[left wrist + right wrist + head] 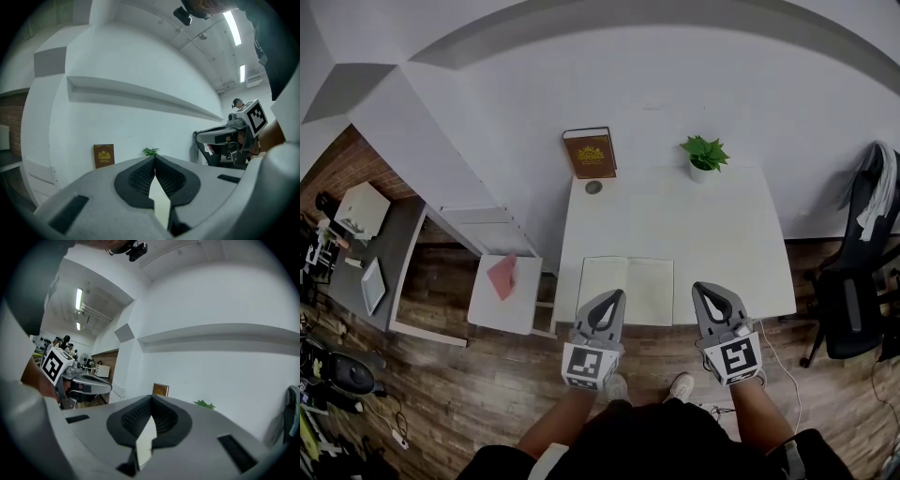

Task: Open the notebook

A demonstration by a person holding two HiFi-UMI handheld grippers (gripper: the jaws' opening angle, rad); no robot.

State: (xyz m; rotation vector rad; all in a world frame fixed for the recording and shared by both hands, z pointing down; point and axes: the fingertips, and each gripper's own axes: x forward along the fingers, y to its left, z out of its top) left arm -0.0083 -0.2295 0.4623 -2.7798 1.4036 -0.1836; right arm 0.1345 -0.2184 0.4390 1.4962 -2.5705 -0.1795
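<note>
Grippers, head view: left gripper [617, 294] and right gripper [703, 287] are held level, each with its jaws closed together on nothing.
Notebook, head view: notebook [626, 277] is seen already open and flat at the table [712, 225] edge, spine pointing away. The left tip is over its left page, the right tip just beside it.
Left gripper view: jaws are seen pressed together; notebook is hidden below.
Right gripper view: jaws are likewise closed; notebook is hidden.

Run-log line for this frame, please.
notebook: open, flat on table | left hand-held gripper: shut, empty | right hand-held gripper: shut, empty

White wall [675, 84], wooden floor [469, 375]
</note>
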